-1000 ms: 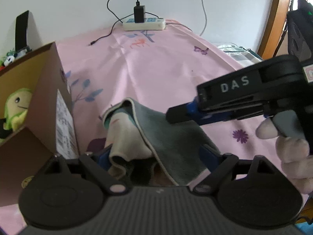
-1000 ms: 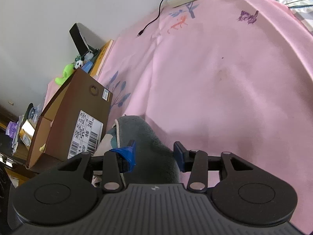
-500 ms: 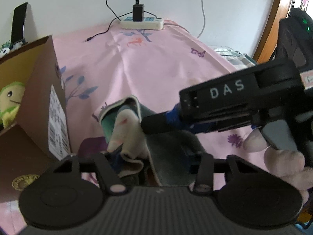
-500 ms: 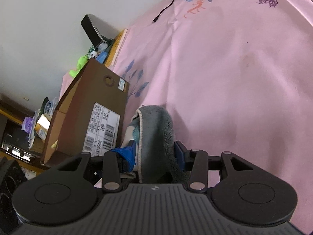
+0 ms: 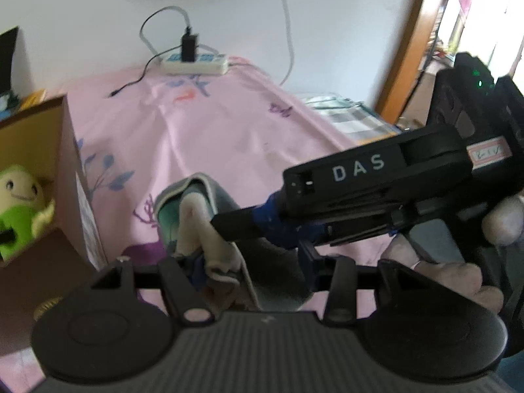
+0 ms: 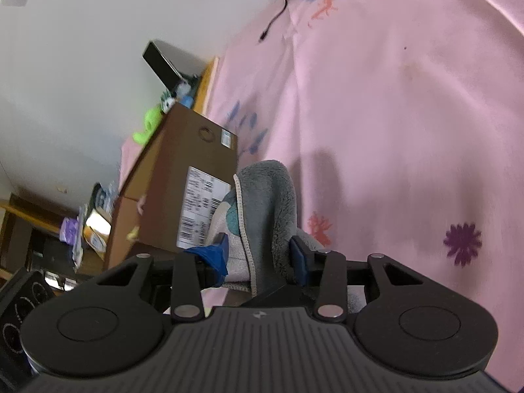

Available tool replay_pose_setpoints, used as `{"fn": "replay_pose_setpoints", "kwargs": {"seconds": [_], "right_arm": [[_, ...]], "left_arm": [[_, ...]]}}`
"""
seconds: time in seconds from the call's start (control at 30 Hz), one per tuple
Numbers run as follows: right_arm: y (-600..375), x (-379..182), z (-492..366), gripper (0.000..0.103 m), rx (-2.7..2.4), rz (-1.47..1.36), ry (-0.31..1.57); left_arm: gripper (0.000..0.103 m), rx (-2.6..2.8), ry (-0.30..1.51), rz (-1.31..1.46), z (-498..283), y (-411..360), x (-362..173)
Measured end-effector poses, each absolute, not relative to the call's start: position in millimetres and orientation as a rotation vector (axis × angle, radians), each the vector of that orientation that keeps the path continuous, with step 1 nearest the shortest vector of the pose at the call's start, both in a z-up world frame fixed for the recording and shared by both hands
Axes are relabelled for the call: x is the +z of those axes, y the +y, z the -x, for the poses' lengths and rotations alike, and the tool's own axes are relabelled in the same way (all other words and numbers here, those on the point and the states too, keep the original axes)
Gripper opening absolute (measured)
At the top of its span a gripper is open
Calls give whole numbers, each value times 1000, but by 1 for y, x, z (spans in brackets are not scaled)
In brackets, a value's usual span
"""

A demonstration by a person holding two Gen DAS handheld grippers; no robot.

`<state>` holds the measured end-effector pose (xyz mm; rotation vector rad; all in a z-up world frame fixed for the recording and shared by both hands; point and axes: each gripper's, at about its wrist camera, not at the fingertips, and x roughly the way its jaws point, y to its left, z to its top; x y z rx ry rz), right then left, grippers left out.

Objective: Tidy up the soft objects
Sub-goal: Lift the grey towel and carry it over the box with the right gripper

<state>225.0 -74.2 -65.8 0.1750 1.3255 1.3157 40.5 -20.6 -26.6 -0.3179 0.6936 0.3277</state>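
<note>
A grey fleece cloth with a pale patterned inside hangs bunched above the pink bedsheet. My left gripper is shut on the cloth's lower part. My right gripper is shut on the same cloth; in the left wrist view its black body marked DAS reaches in from the right. A brown cardboard box stands at the left with a green plush toy inside; the box also shows in the right wrist view.
A white power strip with a black charger and cables lies at the head of the bed by the wall. A wooden shelf with small items stands beyond the box. A door frame is at the right.
Both grippers have closed on the cloth and lifted it up off the sheet. The right gripper has moved in closer to the left one.
</note>
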Motion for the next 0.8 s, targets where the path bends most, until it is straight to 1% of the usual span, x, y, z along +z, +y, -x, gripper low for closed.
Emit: {"fn": "replay_pose_setpoints", "kwargs": {"seconds": [0.27,0.43,0.63,0.8], "right_arm": [[-89,-25,-195,24,1319,-307,1201],[-78,4,-171,24,1367,-335,1100],[-45,29,-144,24,1463,-349,1011],[-5,36,-120,24,1546,-359,990]], "left_arm": [[43,250,569,254,-4,-17,20],[43,254,481,226,26,-2,47],[43,322,398,186,69,24,73],[44,407,370,165,100,49,83]]}}
